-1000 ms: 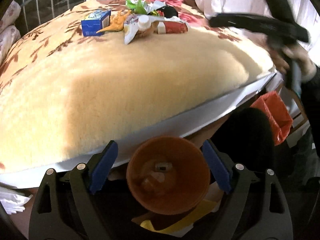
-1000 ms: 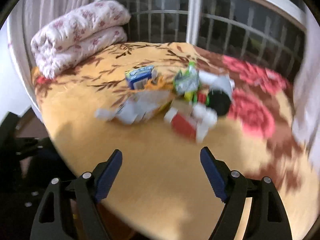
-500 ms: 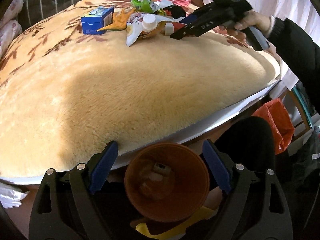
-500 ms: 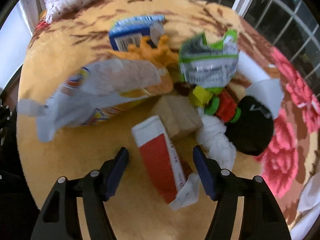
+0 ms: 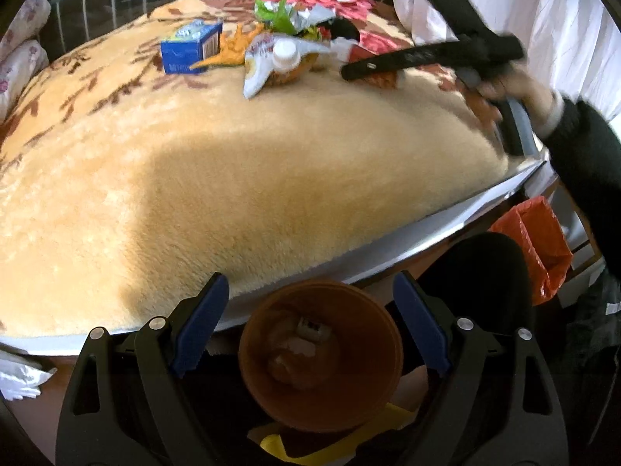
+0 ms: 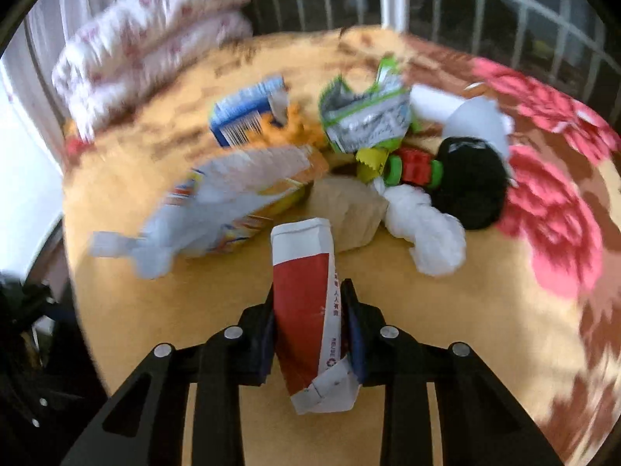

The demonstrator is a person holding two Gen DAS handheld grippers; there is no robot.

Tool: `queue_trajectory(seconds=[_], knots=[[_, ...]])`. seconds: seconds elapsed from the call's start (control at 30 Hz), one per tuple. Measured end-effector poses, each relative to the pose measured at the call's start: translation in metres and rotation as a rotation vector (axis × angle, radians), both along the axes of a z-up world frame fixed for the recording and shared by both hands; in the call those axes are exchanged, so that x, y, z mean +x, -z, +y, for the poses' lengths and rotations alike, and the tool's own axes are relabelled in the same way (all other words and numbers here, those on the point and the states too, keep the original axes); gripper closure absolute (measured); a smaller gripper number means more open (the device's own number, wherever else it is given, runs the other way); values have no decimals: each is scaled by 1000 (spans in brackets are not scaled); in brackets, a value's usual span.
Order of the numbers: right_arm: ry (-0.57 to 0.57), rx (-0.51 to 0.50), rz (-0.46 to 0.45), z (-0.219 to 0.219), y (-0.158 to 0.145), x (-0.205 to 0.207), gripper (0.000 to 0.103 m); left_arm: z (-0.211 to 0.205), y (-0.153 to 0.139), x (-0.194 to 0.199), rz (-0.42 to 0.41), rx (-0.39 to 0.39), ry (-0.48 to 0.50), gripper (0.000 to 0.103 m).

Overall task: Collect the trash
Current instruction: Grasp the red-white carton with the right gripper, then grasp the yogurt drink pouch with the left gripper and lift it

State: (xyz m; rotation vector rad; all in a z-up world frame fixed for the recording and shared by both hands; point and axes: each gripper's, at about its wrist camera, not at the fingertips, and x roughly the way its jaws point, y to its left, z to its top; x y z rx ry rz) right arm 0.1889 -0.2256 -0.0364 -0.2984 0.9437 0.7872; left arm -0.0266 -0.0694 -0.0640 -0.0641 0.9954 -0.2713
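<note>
A heap of trash lies on the far part of the yellow fleece blanket (image 5: 233, 163): a blue carton (image 5: 190, 48), a white snack bag (image 6: 229, 209), a green wrapper (image 6: 365, 116), a black round thing (image 6: 471, 182) and a white wad (image 6: 427, 229). My right gripper (image 6: 310, 310) is shut on a red and white carton (image 6: 306, 303), held just in front of the heap; it also shows in the left wrist view (image 5: 427, 56). My left gripper (image 5: 310, 322) is open around an orange cup (image 5: 320, 353) with scraps inside, below the bed's near edge.
A folded floral quilt (image 6: 147, 54) lies at the far left of the bed. A white metal railing (image 6: 465, 11) runs behind the bed. An orange plastic bag (image 5: 535, 244) hangs off the right of the bed edge. A white curtain (image 5: 543, 11) hangs at right.
My right gripper closed on the red and white carton and has drawn back with it from the heap. My left gripper and the orange cup stay where they were.
</note>
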Motion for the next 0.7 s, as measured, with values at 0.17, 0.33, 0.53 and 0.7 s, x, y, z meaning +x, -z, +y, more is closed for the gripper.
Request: queue_trajectory(seconds=[0.17, 0.33, 0.53, 0.7], knots=[[220, 182, -113, -42, -24, -62, 73, -3, -27, 17, -68, -9, 0, 19], [387, 294, -138, -73, -14, -121, 72, -9, -60, 64, -118, 2, 13, 19], [431, 282, -82, -83, 7, -159, 72, -16, -77, 131, -80, 51, 0, 16], [457, 279, -106, -87, 11, -172, 72, -15, -73, 181, -4, 51, -28, 16]])
